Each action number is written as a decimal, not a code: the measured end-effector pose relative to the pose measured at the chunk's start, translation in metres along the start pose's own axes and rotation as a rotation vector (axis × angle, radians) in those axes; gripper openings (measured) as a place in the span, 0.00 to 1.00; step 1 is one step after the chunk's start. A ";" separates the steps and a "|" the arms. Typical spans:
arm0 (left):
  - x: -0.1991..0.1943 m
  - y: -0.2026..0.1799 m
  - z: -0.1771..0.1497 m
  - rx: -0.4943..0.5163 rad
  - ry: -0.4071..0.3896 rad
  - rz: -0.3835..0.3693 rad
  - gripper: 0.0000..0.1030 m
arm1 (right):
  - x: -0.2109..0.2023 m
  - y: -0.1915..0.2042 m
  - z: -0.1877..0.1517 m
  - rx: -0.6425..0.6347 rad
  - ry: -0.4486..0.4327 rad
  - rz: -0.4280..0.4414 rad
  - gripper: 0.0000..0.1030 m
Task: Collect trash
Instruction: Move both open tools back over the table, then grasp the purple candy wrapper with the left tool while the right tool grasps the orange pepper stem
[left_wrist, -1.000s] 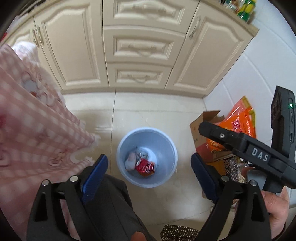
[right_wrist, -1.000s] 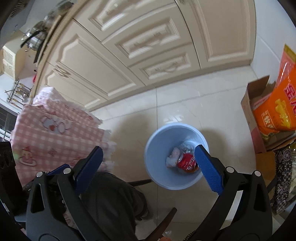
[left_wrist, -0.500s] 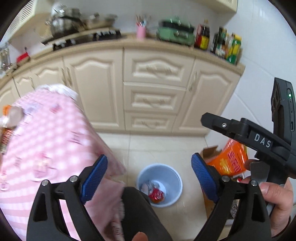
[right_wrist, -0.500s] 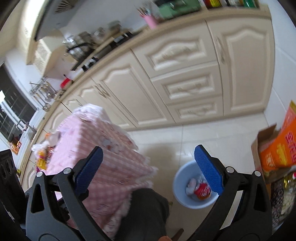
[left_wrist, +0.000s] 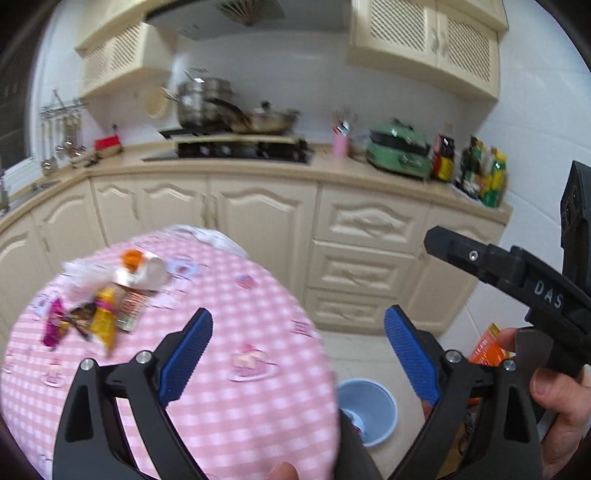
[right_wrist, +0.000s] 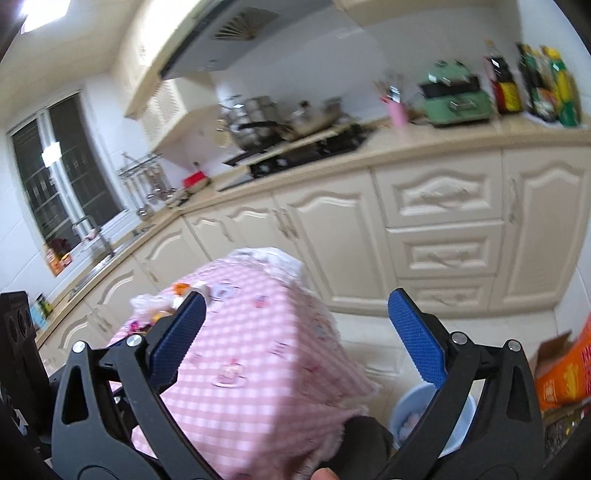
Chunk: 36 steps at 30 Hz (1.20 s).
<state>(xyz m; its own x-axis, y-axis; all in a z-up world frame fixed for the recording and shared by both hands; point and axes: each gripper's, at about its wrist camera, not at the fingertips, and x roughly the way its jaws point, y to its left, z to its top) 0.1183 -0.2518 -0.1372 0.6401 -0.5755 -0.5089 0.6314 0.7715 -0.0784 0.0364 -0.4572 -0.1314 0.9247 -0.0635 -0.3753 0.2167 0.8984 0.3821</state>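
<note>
Some trash already lies in the blue bin (left_wrist: 373, 402) at lower right (contents blurred). Wrappers (left_wrist: 92, 317) wait at the worktop (left_wrist: 258, 332) left. Left claw (left_wrist: 295, 354) and right claw (right_wrist: 295, 336) gape empty.

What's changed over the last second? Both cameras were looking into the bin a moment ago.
Both grippers have tilted up from the blue bin on the floor toward the pink checked table and the counter. The wrappers on the table have come into view, the bin now sits low in frame. Nothing was grasped or released: left gripper and right gripper stay open and empty, and the bin holds the same trash.
</note>
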 end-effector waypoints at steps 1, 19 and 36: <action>-0.005 0.007 0.001 -0.007 -0.014 0.013 0.90 | 0.002 0.012 0.001 -0.016 -0.001 0.020 0.94; -0.075 0.223 0.000 -0.264 -0.055 0.397 0.90 | 0.134 0.200 -0.007 -0.257 0.298 0.171 0.94; 0.041 0.340 -0.039 -0.336 0.216 0.466 0.90 | 0.276 0.207 -0.043 -0.142 0.587 0.167 0.58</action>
<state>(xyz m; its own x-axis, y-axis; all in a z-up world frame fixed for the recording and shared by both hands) 0.3427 -0.0024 -0.2183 0.6906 -0.1163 -0.7138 0.1114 0.9923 -0.0538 0.3225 -0.2702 -0.1927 0.6081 0.2960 -0.7366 0.0028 0.9271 0.3749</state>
